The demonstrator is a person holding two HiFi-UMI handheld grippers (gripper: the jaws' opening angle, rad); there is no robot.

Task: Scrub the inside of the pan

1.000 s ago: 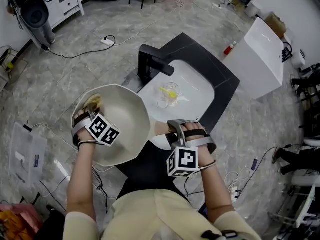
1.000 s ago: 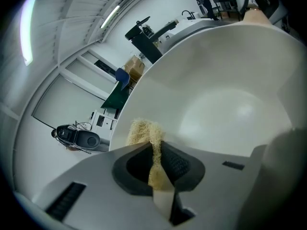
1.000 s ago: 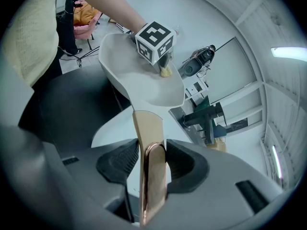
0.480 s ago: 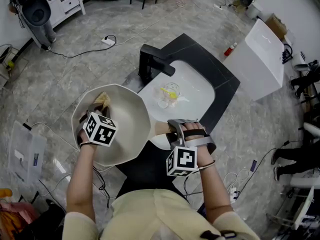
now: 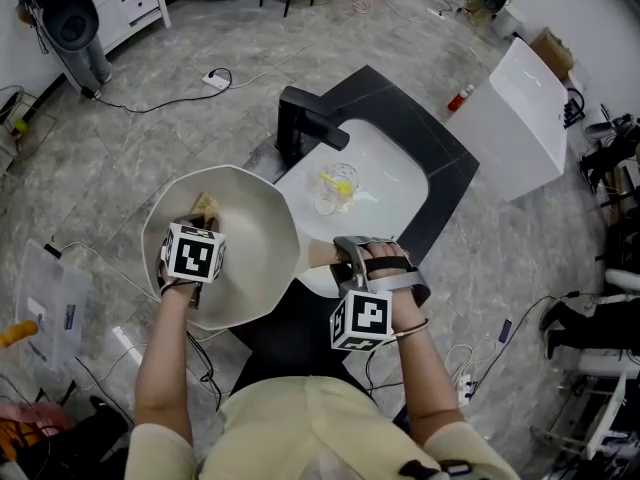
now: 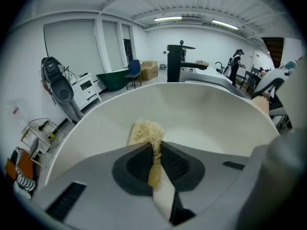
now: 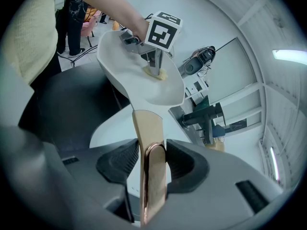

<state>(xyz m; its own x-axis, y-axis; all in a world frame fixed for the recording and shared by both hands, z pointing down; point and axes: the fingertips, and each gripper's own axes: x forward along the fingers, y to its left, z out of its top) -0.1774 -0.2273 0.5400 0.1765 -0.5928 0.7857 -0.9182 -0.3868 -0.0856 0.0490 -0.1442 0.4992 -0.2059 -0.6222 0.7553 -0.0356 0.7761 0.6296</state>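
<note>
The white pan (image 5: 255, 258) hangs tilted over the counter's edge, its inside facing me. My right gripper (image 5: 345, 256) is shut on the pan's gold handle (image 7: 147, 143), which runs between its pads (image 7: 178, 159). My left gripper (image 5: 200, 222) reaches into the pan near its far left wall and is shut on a tan fibrous scrubber (image 5: 205, 208). In the left gripper view the scrubber (image 6: 145, 131) sticks out past the jaws against the pan's white inside (image 6: 211, 114). The right gripper view shows the left gripper (image 7: 154, 70) pressing the scrubber (image 7: 161, 74) into the pan (image 7: 139, 87).
Beyond the pan is a white sink (image 5: 385, 163) set in a dark counter (image 5: 445, 168), with a black faucet (image 5: 300, 123) and a clear cup with something yellow (image 5: 338, 186) in the basin. A white box (image 5: 520, 108) stands at the right. Cables lie on the floor.
My left gripper has rolled and shifted a little to the right inside the pan, dragging the scrubber along the far wall. The right gripper and the pan's handle have stayed put.
</note>
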